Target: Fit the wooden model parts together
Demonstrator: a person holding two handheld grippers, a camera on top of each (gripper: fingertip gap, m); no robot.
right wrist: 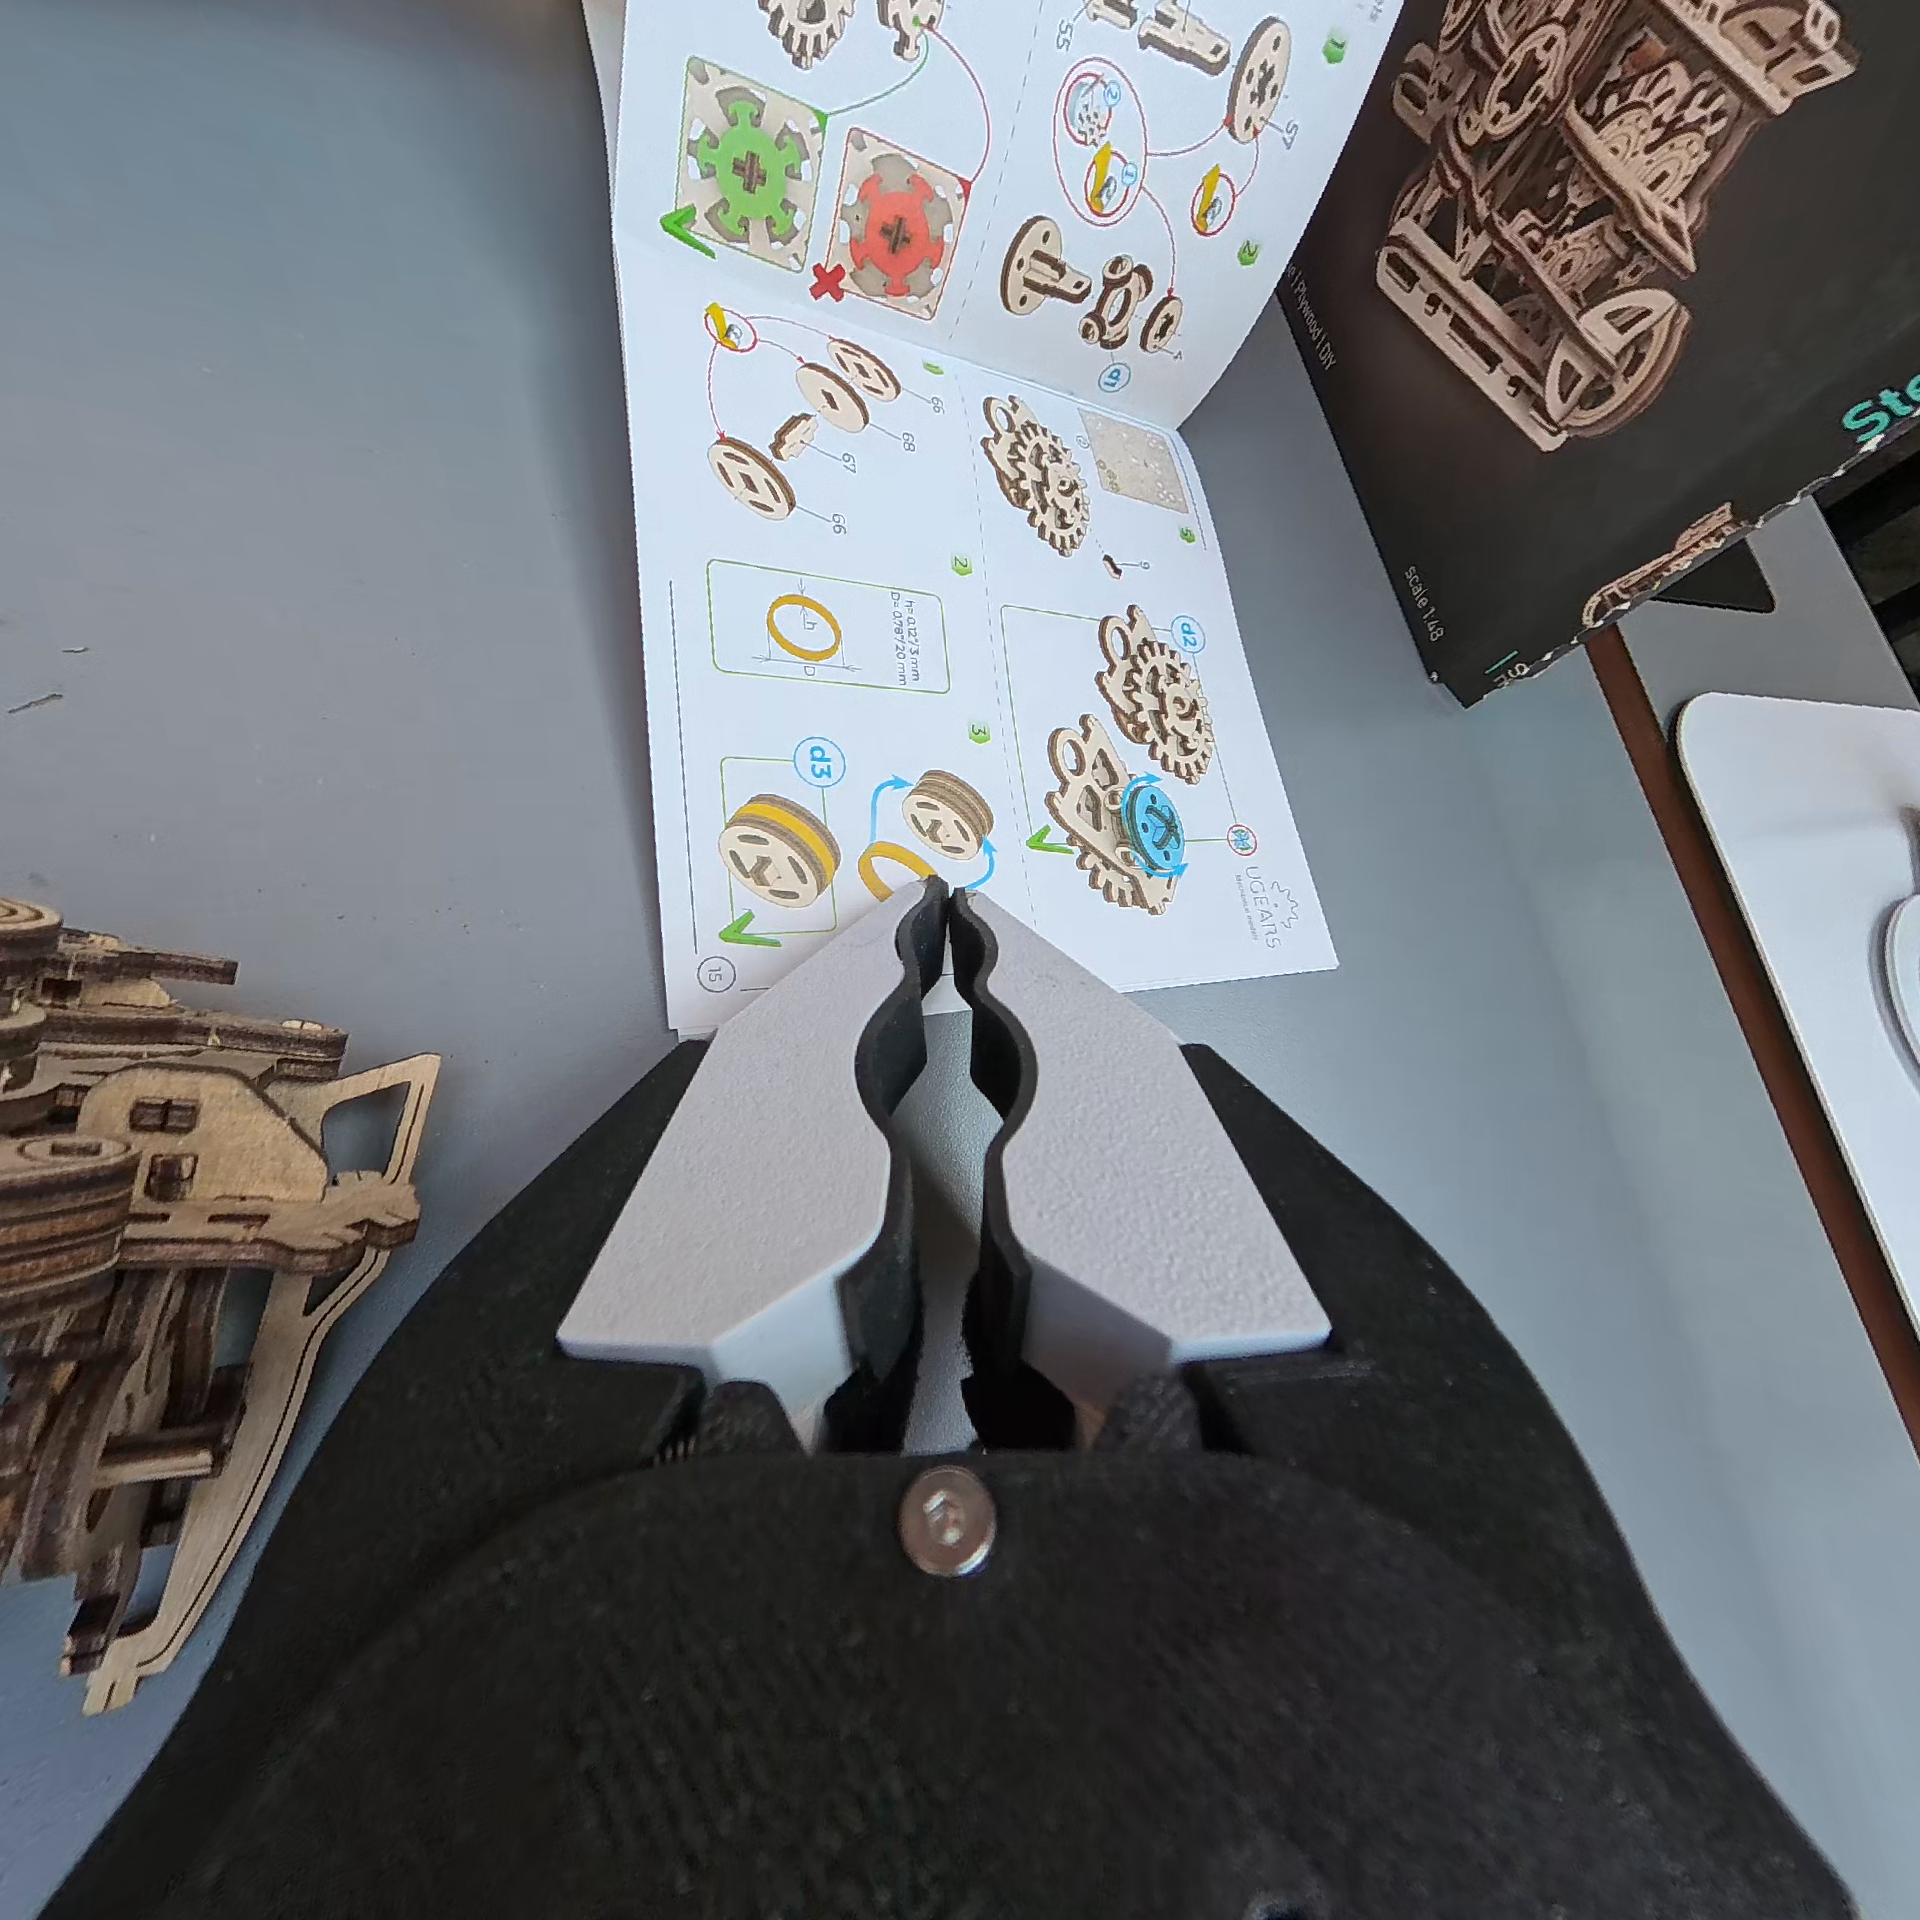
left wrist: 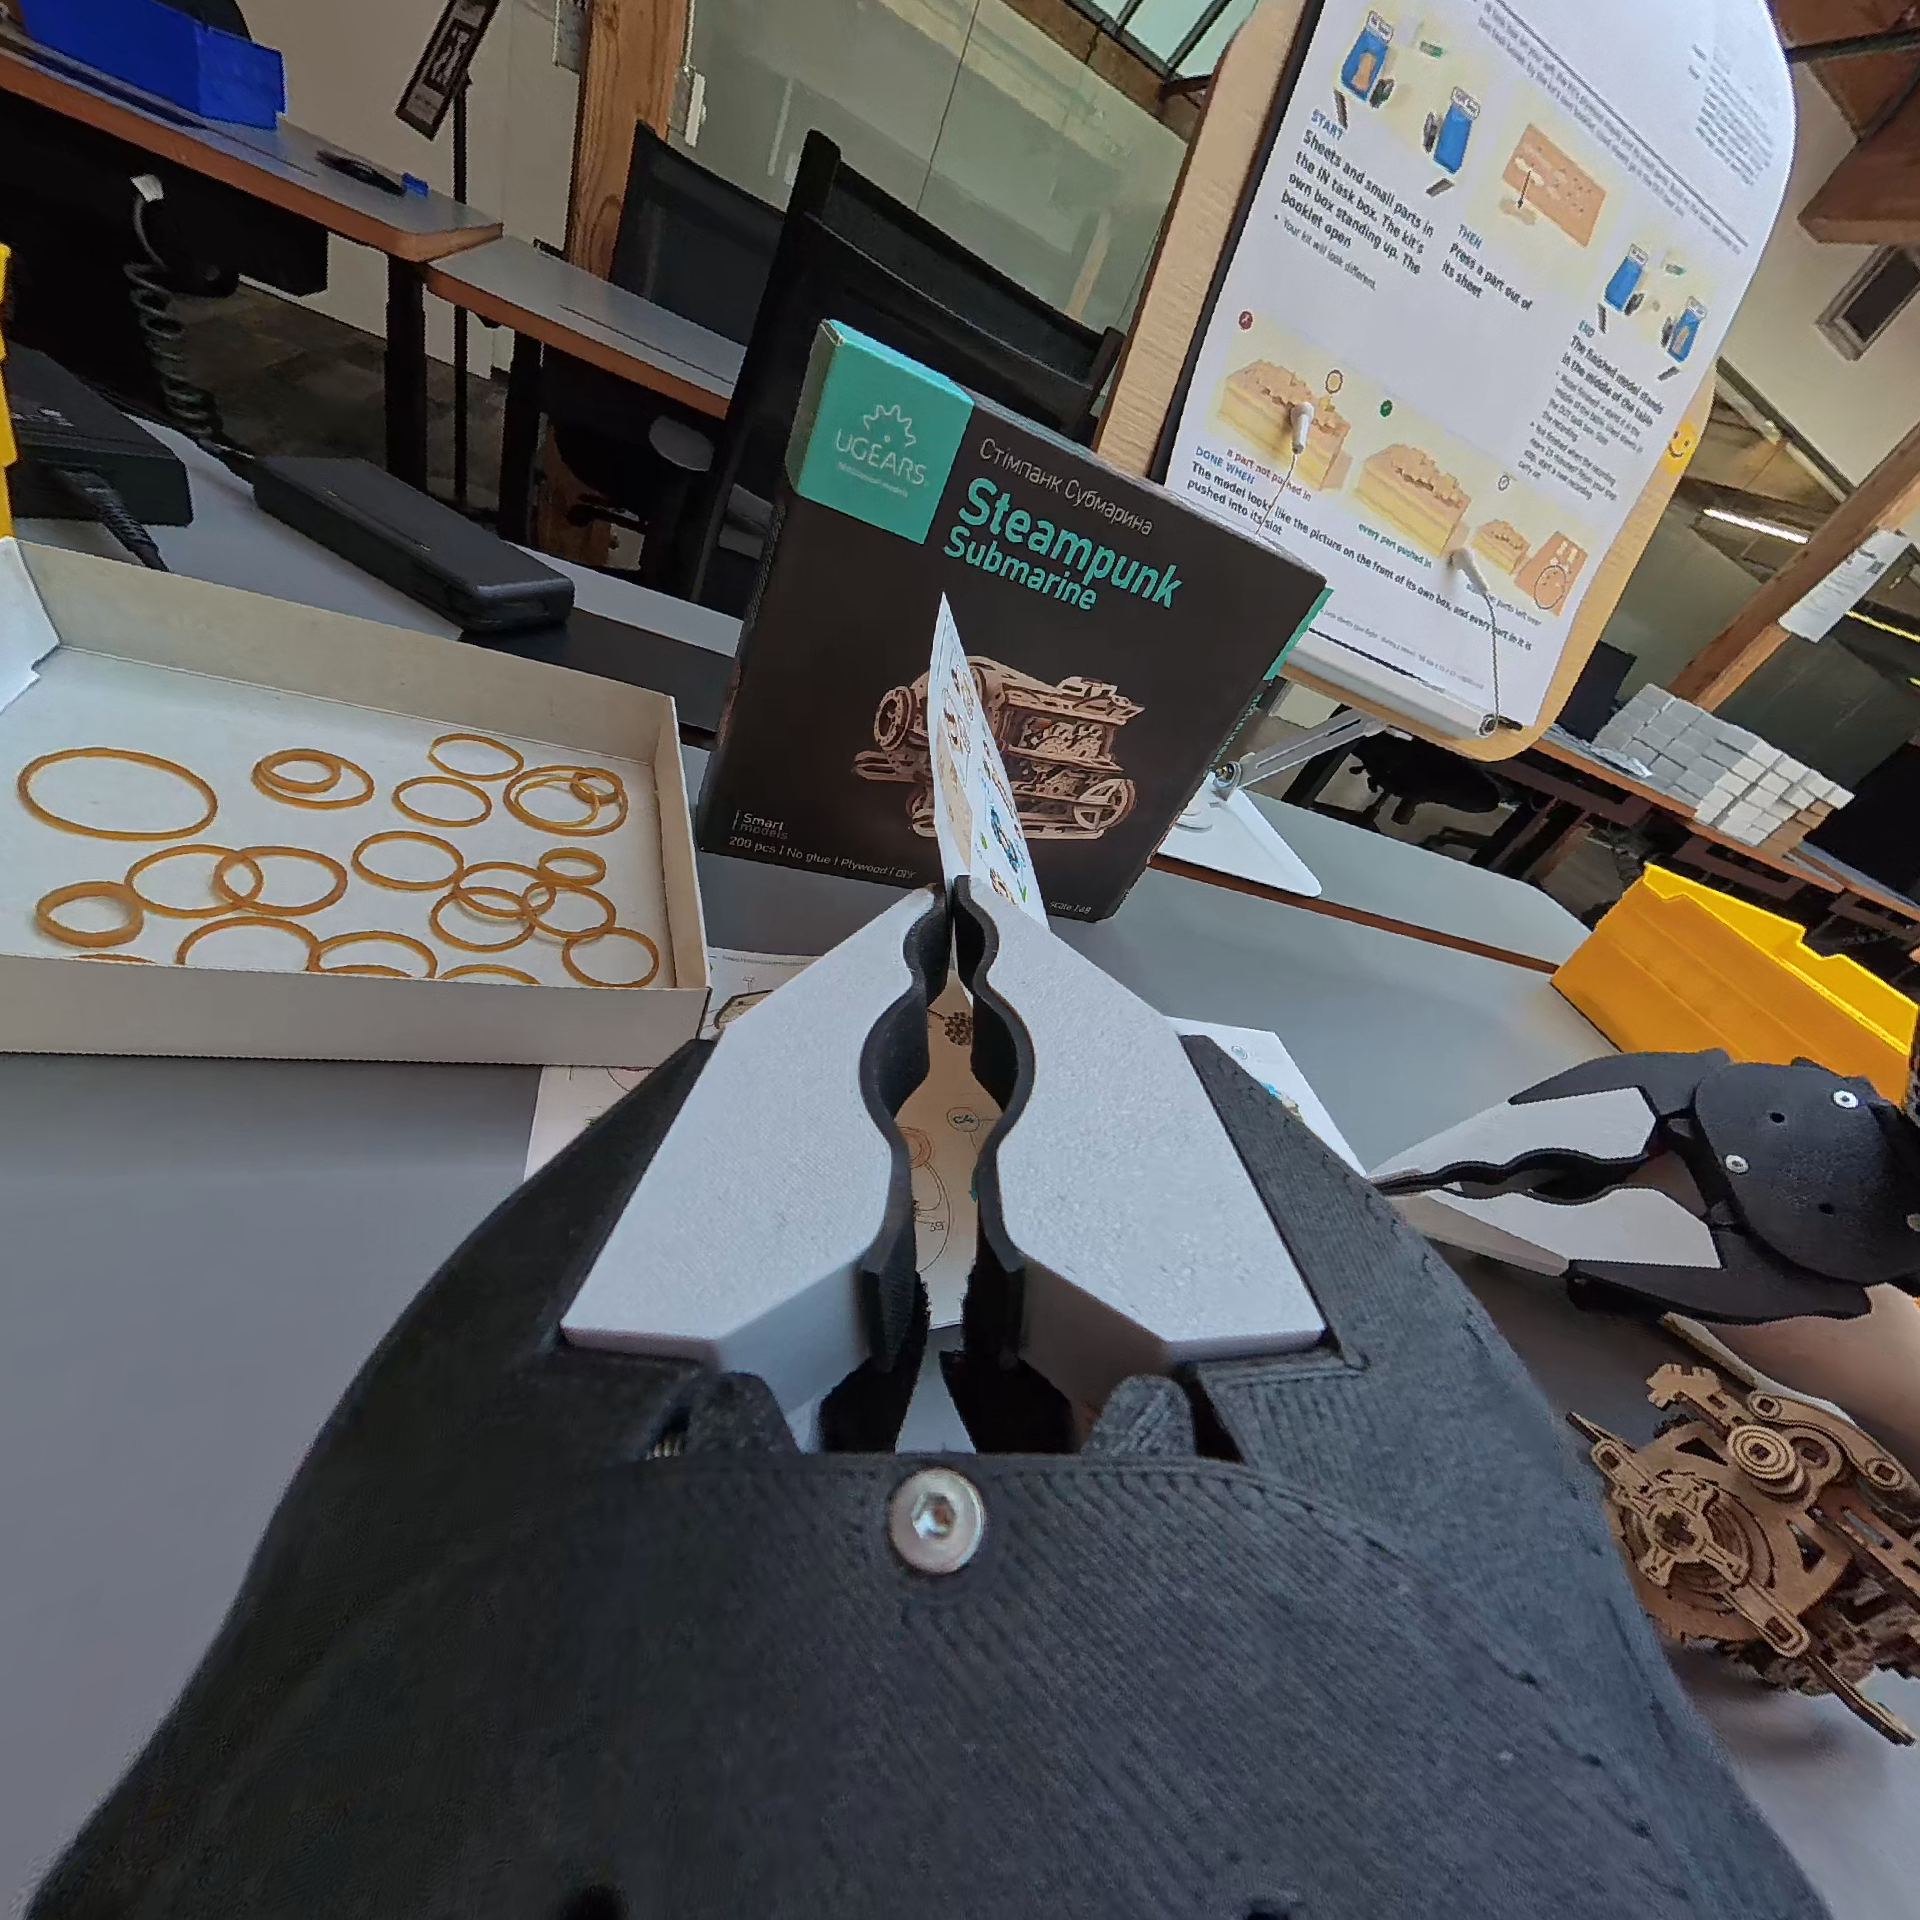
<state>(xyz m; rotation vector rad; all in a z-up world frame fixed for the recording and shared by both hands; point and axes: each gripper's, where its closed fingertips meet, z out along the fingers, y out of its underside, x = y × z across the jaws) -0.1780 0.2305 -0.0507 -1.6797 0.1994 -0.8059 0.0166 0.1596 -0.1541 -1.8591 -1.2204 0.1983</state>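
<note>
My left gripper [left wrist: 951,894] is shut on a page of the instruction booklet [left wrist: 982,748] and holds that page up edge-on in front of the kit box. My right gripper [right wrist: 940,894] is shut on the near edge of the open booklet [right wrist: 935,520], which lies on the grey table; it also shows at the right of the left wrist view [left wrist: 1392,1179]. The part-built wooden model [right wrist: 156,1247] lies on the table left of the right gripper, apart from it. It shows at lower right in the left wrist view [left wrist: 1766,1527].
The dark kit box [left wrist: 997,665] stands upright behind the booklet. A white tray [left wrist: 343,1018] with several rubber bands [left wrist: 281,878] sits at the left. A yellow bin [left wrist: 1745,977] is at the right. An instruction board [left wrist: 1455,364] on a white stand [right wrist: 1808,852] stands behind the box. My hands' fingertips stand some 25 centimeters from each other.
</note>
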